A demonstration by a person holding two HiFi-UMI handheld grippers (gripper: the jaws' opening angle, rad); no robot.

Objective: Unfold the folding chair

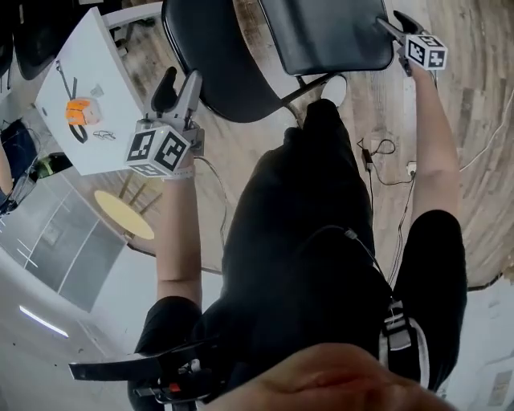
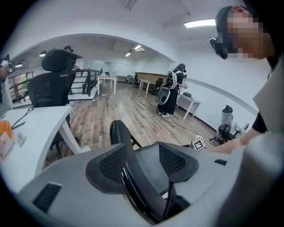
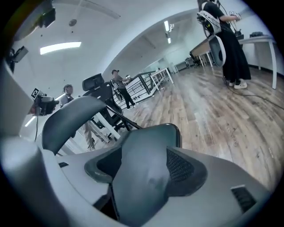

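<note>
The black folding chair [image 1: 273, 56] stood on the wooden floor [image 1: 474, 120] just ahead of the person, at the top of the head view. Its seat [image 1: 337, 32] faced upward, and its rounded backrest [image 1: 217, 72] lay to the left of the seat, with its long edge slanting from upper left down toward lower right. A frame tube [image 1: 299, 91] ran slantwise beneath them.

The left claw [image 1: 178, 87] pointed up the picture at the backrest's left rim. Its jaws were spread wide, with the thin rim between them but not pinched. The right claw [image 1: 392, 22] sat at the seat's right corner. Its jaws were also wide, and the seat's edge filled the space between them. A white desk [image 1: 88, 80] stood to the left, just beside the left claw.
</note>
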